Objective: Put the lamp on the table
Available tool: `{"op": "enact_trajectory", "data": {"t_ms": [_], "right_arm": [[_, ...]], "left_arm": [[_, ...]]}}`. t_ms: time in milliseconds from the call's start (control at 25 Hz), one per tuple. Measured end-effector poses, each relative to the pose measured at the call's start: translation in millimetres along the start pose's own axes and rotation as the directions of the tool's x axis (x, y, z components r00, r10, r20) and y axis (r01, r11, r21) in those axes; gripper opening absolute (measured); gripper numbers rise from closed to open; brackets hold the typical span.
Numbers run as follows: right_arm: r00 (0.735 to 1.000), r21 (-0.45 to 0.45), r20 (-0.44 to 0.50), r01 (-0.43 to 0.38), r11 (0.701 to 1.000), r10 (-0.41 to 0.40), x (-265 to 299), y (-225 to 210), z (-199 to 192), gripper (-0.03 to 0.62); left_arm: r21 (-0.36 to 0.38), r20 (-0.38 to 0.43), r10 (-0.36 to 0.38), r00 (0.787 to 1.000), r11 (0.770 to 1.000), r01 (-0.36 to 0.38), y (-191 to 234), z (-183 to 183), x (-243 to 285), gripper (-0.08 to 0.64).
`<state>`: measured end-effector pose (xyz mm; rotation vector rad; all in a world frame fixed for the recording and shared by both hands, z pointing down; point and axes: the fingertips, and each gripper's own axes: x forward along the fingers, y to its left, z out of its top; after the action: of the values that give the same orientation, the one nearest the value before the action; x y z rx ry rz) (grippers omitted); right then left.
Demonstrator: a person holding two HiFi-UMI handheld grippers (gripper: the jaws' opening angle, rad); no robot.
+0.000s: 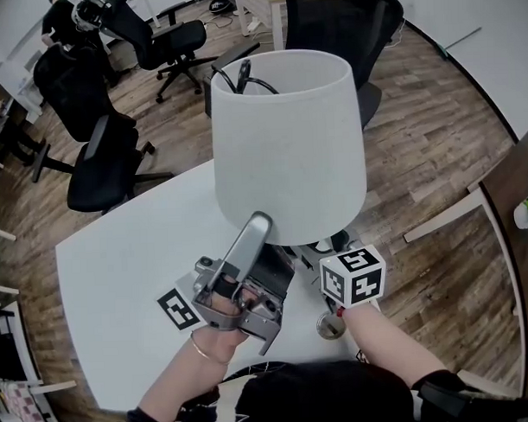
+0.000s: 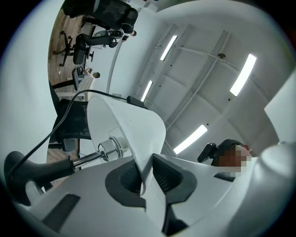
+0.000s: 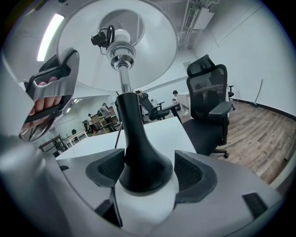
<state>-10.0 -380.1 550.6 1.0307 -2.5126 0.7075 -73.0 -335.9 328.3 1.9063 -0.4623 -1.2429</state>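
While we hold the lamp point(image 1: 288, 144) with its shade up over the right part of the white table point(image 1: 118, 254), both tools reach it from below. Whether its foot touches the table we cannot tell. Our left gripper point(image 2: 145, 173) comes up to the lower rim of the shade point(image 2: 132, 134), at about 6 o'clock of it in the head view. Its jaws stand a little apart with the thin rim between them. A small gap shows beside the left pad, so they do not squeeze it. At about 5 o'clock of the shade is our right gripper point(image 3: 150, 171). It is closed on the black foot point(image 3: 138, 152) of the lamp, one pad on each side. Black chairs point(image 1: 98, 160) stand on the wood floor at 10 o'clock of the table.
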Motion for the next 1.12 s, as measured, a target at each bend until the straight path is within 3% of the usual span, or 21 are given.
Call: {"op": "enact_trajectory", "data": {"t_ms": [400, 800, 1120], "right_arm": [[1.000, -0.009, -0.010, 0.005, 1.000, -0.005, -1.6, -2.6, -4.0, 0.342], [0.997, -0.078, -0.073, 0.010, 0.997, -0.016, -3.0, 2.1, -13.4, 0.336], [0.999, -0.032, -0.043, -0.008, 0.999, 0.006, -17.7, 4.9, -17.8, 0.319]], "left_arm": [[0.001, 0.021, 0.092, 0.996, 0.996, -0.092, 8.2, -4.0, -9.6, 0.081], [-0.006, -0.022, 0.116, 0.993, 0.993, -0.116, 6.4, -17.1, -11.2, 0.087], [-0.009, -0.037, 0.127, 0.991, 0.992, -0.127, 6.9, -18.4, -14.5, 0.091]]}}
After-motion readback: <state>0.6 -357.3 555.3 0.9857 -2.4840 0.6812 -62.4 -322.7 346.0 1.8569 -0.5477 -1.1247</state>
